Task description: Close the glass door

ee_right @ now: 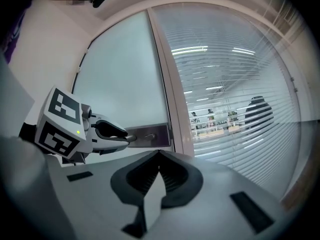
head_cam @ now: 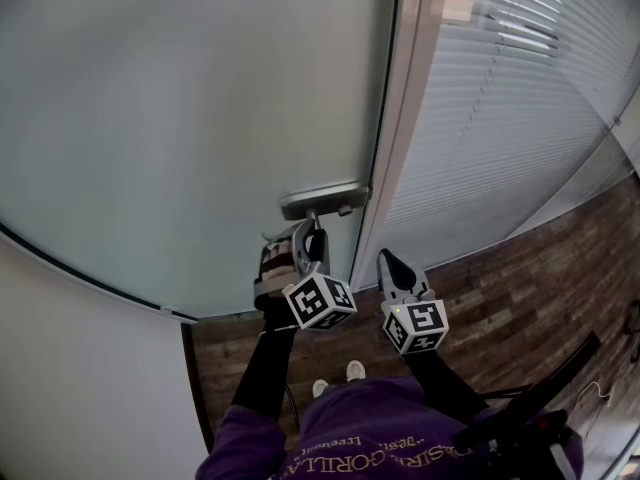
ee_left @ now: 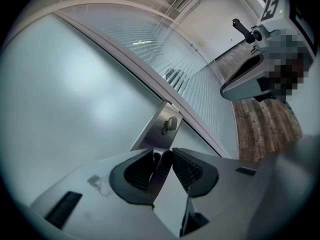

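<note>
The frosted glass door [head_cam: 180, 118] fills the left of the head view, its edge against the pale door frame [head_cam: 402, 138]. A metal lever handle [head_cam: 322, 200] sits on a steel lock plate [ee_left: 161, 129] near that edge. My left gripper [head_cam: 312, 232] is shut on the lever, which runs between its ribbed pads [ee_left: 186, 168]. From the right gripper view the left gripper [ee_right: 129, 137] reaches the plate [ee_right: 152, 134]. My right gripper [head_cam: 392, 266] hangs just right of it, beside the frame, shut and holding nothing [ee_right: 159, 155].
A glass wall with white slatted blinds [head_cam: 500, 98] runs right of the frame. Dark wooden floor [head_cam: 520, 288] lies below it. A person [ee_right: 258, 115] shows dimly behind the blinds. A black bar-like object [head_cam: 545, 393] stands at my lower right.
</note>
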The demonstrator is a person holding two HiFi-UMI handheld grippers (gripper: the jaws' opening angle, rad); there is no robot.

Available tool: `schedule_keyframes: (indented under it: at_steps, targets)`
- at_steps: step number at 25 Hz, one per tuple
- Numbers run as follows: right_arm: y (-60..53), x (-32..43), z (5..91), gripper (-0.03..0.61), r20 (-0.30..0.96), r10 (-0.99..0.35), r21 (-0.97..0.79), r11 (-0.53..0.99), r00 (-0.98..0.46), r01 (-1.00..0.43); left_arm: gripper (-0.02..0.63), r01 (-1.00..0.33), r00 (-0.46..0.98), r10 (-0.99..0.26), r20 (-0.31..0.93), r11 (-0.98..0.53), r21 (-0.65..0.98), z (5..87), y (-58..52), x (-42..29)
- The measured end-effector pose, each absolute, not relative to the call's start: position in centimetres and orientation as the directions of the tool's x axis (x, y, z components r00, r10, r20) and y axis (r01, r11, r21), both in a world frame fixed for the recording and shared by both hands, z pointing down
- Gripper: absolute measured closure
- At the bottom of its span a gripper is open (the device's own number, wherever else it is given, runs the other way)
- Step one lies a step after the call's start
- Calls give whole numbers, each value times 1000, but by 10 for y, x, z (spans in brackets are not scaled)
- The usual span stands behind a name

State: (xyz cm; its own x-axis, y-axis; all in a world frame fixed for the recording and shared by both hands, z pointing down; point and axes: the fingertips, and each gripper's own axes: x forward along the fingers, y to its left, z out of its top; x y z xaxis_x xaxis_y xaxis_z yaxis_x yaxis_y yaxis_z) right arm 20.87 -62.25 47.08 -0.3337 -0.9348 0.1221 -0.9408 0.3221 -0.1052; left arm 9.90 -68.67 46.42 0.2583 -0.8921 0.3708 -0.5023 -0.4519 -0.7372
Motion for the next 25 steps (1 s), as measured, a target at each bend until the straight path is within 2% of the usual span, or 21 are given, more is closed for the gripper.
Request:
schedule_keyframes:
  at_steps: [25]
  targets:
    - [-619, 204, 467, 588, 118, -941, -94, 308, -318, -947, 499, -567, 273, -887, 372, -461, -683, 460, -689, 99]
